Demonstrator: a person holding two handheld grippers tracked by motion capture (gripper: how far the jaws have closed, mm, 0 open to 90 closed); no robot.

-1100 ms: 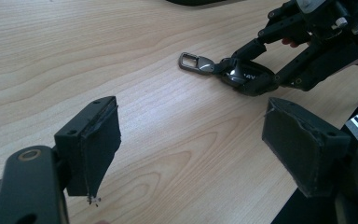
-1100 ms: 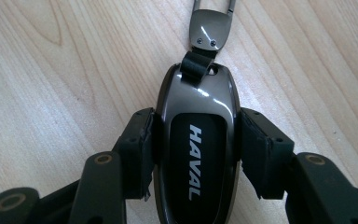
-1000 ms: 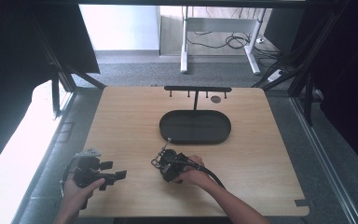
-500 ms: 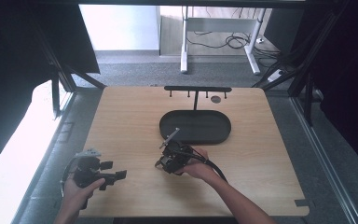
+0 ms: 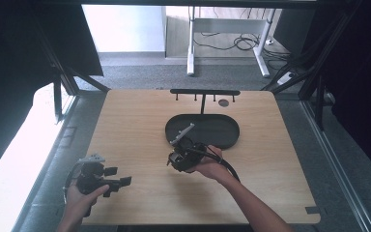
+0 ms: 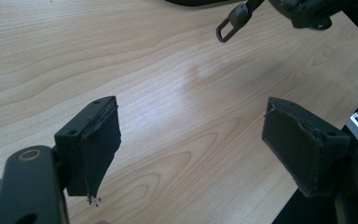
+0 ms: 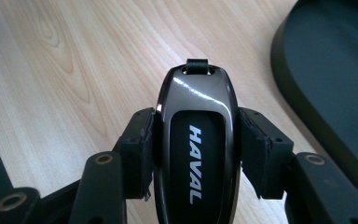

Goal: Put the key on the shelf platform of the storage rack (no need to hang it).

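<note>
A glossy black car key fob with white HAVAL lettering and a small strap loop at its tip sits between the pads of my right gripper, which is shut on its sides. In the high view that right gripper hovers at the near left edge of the black oval tray. The fob's strap and ring dangle below it in the left gripper view. My left gripper is at the table's near left corner, held open and empty above bare wood.
A black hook rack stands behind the tray at the far edge, with a small dark disc beside it. The tray's rim lies just right of the held fob. Light wood tabletop stretches to the right.
My right gripper has carried the key fob away from the near edge, up to the tray's left end. The left gripper has stayed in place, open.
</note>
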